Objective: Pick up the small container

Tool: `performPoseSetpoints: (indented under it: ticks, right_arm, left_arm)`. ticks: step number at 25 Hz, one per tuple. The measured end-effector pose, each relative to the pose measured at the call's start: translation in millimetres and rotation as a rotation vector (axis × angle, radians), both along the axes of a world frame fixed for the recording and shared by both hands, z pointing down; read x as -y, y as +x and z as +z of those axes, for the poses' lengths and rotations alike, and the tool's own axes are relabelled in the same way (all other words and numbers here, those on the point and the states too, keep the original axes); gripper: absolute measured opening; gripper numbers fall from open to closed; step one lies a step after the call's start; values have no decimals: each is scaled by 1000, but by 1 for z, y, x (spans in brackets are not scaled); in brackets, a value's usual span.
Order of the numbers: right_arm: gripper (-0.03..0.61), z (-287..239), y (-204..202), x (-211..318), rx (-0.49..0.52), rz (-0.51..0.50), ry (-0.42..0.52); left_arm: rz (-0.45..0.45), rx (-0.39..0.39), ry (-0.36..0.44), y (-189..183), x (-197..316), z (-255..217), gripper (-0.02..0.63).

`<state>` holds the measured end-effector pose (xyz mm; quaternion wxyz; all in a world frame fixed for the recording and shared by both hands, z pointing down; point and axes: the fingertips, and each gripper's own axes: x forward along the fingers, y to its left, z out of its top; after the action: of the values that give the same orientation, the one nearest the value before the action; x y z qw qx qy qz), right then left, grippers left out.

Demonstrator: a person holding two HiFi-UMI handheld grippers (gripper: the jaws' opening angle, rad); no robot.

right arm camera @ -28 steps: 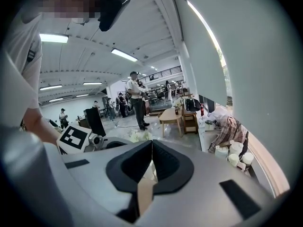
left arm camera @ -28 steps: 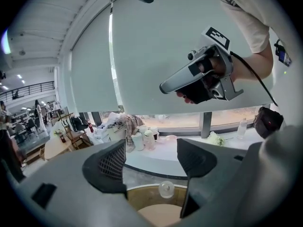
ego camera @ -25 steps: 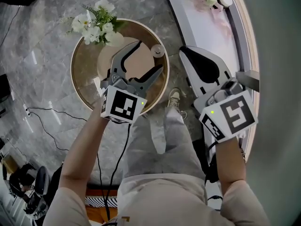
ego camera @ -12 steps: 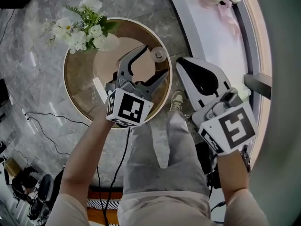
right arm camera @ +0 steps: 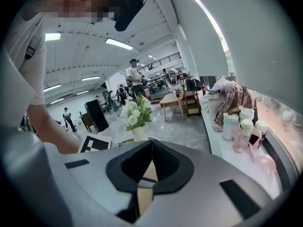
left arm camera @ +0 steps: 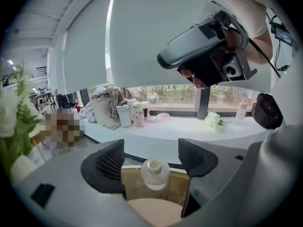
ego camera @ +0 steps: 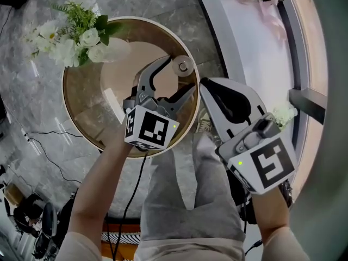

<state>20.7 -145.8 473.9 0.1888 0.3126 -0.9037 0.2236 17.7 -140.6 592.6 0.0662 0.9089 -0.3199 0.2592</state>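
Note:
The small container (ego camera: 183, 66), a clear little jar with a pale lid, stands near the right edge of the round brown table (ego camera: 81, 113). My left gripper (ego camera: 181, 74) is open, and the jar sits at the mouth of its jaws without touching either pad. In the left gripper view the jar (left arm camera: 155, 172) stands between the two dark fingers (left arm camera: 106, 167), just past their tips. My right gripper (ego camera: 206, 86) is shut on nothing and hangs beside the table's right edge; its closed jaws (right arm camera: 151, 145) point over the table.
A vase of white flowers (ego camera: 81, 37) stands at the table's far left, also in the right gripper view (right arm camera: 135, 117). A pale round mat (ego camera: 136, 69) covers the table's middle. A white curved ledge (ego camera: 244, 42) with bottles (left arm camera: 124, 115) runs along the right. A cable (ego camera: 49, 135) crosses the floor.
My left gripper has moved forward, so its open tips now flank the jar. The right gripper has drifted left toward the table's edge and stays shut.

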Motion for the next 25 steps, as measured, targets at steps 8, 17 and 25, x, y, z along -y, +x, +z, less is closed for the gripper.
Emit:
performPoseSetpoints:
  ticks: [8, 17, 25]
  right_arm:
    - [8, 42, 4, -1, -11, 27, -45]
    - [7, 80, 4, 4, -23, 23, -76]
    - [6, 103, 8, 4, -34, 36, -121]
  left_arm:
    - [-37, -26, -17, 5, 5, 46, 339]
    - [-42, -25, -60, 13, 10, 90, 339]
    - [-71, -62, -97, 17, 16, 109, 339]
